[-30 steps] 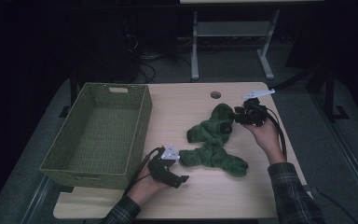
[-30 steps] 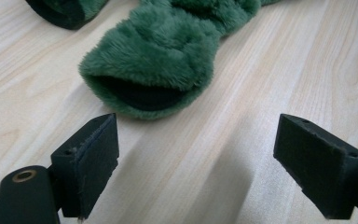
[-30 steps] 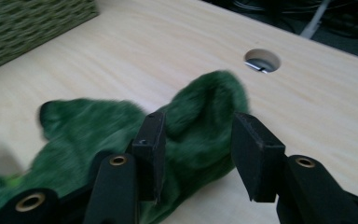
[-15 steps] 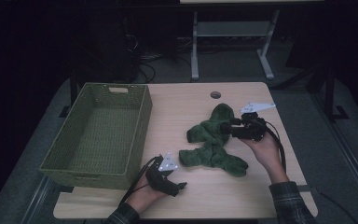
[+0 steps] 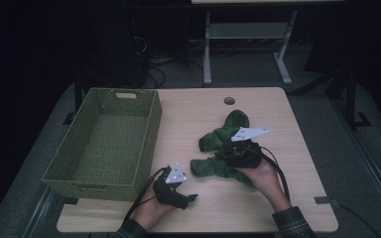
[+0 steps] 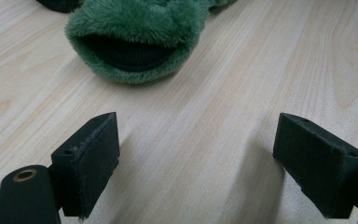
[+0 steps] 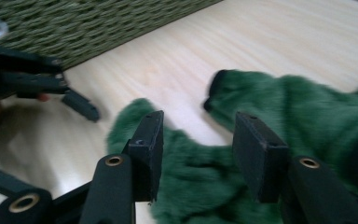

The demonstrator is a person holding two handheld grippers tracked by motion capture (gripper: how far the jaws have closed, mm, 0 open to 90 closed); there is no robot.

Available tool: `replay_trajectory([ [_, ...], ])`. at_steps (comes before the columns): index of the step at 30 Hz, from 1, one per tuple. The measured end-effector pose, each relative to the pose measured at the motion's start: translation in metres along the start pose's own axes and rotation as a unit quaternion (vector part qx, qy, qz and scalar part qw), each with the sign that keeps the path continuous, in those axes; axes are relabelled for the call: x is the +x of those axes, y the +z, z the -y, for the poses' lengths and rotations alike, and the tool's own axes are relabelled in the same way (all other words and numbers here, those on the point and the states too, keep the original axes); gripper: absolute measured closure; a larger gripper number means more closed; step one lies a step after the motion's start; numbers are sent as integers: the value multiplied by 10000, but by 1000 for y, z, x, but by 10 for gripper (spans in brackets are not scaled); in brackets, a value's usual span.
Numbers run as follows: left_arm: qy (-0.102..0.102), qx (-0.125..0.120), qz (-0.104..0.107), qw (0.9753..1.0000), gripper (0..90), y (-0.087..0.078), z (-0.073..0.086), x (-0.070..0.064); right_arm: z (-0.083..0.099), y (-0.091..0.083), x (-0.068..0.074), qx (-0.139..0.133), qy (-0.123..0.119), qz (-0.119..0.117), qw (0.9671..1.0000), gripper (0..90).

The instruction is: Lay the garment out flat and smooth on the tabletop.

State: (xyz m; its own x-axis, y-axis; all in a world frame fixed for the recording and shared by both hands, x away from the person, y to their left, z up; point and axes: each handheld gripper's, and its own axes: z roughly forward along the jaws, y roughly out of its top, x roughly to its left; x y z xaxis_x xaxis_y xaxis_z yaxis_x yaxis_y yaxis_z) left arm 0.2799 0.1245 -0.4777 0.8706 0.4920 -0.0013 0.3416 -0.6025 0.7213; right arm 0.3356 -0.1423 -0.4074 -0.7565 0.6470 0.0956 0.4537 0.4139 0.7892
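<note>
1. The green fleece garment [image 5: 223, 148] lies crumpled right of centre on the table [image 5: 278, 114], its long axis running from the near cuff toward the far edge.
2. The right gripper [image 7: 198, 140] hovers over it, jaws apart, probably lining up a grab.
3. The left gripper [image 6: 205, 163] rests open near the wicker basket [image 5: 104, 144], facing a cuff opening.
</note>
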Motion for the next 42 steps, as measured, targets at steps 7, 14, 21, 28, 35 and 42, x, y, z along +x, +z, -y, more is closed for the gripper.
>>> replay_trajectory([
  [7, 103, 21, 93, 9999, 137, -1, 0, 3, 7, 10, 20, 39, -32, -194, 9998, 542],
  [14, 140, 12, 141, 9998, 137, -1, 1, 4, 12, 26, 40, 176, -175, -361, 9990, 565],
  [21, 129, -2, 145, 9998, 137, -1, 1, 4, 13, 45, 54, 298, -386, -457, 9978, 601],
  [28, 147, 13, 144, 9998, 137, -1, 1, 4, 20, 62, 54, 595, -510, -352, 9963, 614],
  [35, 176, 38, 144, 9997, 137, -2, 1, 4, 28, 72, 61, 704, -878, 76, 9936, 799],
  [42, 158, 20, 139, 9998, 137, -1, 1, 4, 23, 55, 52, 398, -434, -324, 9977, 806],
])
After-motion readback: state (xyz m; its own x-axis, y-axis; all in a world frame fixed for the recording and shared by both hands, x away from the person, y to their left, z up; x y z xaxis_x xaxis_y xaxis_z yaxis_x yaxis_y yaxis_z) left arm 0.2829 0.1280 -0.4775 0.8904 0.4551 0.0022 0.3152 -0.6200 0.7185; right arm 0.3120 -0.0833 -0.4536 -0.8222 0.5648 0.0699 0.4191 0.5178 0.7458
